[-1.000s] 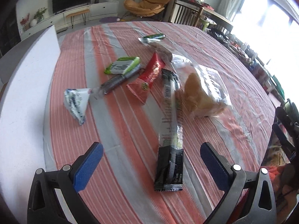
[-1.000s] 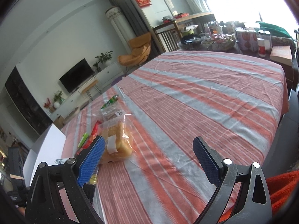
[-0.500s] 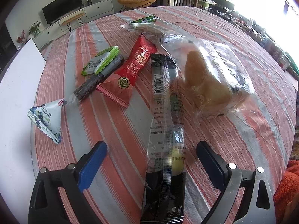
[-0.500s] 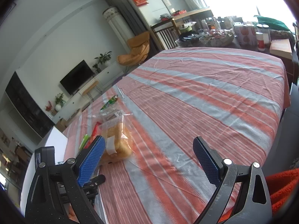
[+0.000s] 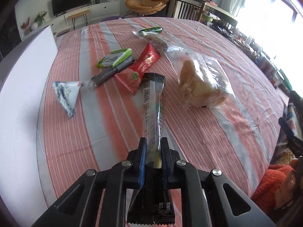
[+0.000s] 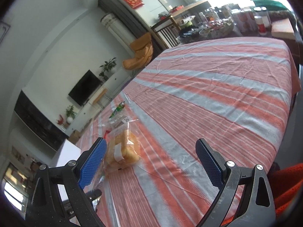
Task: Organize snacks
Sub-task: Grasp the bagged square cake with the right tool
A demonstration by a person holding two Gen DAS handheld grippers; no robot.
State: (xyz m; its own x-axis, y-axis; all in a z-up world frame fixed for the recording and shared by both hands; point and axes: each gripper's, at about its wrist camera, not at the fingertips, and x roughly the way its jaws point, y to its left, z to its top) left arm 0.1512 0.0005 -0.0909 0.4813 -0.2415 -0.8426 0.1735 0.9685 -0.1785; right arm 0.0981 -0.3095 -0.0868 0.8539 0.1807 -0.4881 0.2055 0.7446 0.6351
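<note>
1. The left gripper (image 5: 153, 151) has just closed; its blue-padded fingers (image 5: 142, 157) now pinch the long black-and-clear plastic snack stick packet (image 5: 153, 113) near its lower end, the rest pointing forward beyond the fingertips; I judge the pick secured and the carry next.
2. Half a second ago those fingers stood wide either side of the packet lying on the red-and-grey striped tablecloth (image 5: 198, 132); now its far end seems lifted.
3. Ahead and right of the fingers lies the clear bag of golden bread (image 5: 200, 87); ahead and left, the red foil sachet (image 5: 144, 64).
4. The right gripper (image 6: 151, 162) stays wide and empty; the bread bag lies just past its left finger.
</note>
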